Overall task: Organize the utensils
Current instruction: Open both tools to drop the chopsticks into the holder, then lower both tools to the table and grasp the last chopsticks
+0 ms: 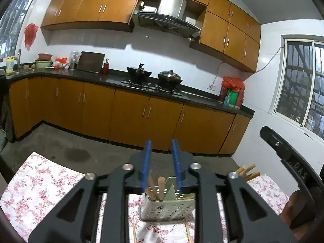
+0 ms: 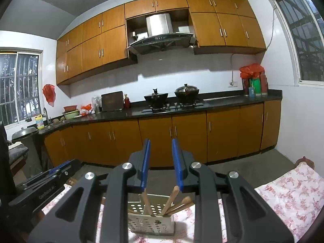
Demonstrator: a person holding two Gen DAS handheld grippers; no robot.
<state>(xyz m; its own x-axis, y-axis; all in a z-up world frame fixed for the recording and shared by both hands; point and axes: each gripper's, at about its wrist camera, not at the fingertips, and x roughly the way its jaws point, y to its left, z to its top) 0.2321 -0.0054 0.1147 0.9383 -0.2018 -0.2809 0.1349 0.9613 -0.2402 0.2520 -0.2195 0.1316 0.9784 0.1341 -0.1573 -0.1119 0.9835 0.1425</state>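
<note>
Black linkage arms of the left gripper [image 1: 161, 162] fill the foreground of the left wrist view, its blue jaws set narrowly apart with nothing gripped between them. Just beyond and below the tips, a perforated utensil holder [image 1: 167, 207] is seen standing on the floral-clothed table [image 1: 40, 182], placed upright so that the wooden utensils [image 1: 157, 188] can be dropped in handle-up. Further wooden sticks [image 1: 248, 173] are noted to the right, partly hidden by the linkage; two more lie on the cloth by the holder's base. Open cloth is available to the left; the table's far edge lies close behind the holder.

Similar black linkage is recorded nearest in the right wrist view, the right gripper [image 2: 161, 162] likewise narrowly parted and empty. The holder is centred beneath the tips, utensils leaning toward its right corner. The left gripper is visible close at the left, so lateral clearance between the two tools is judged limited
</note>
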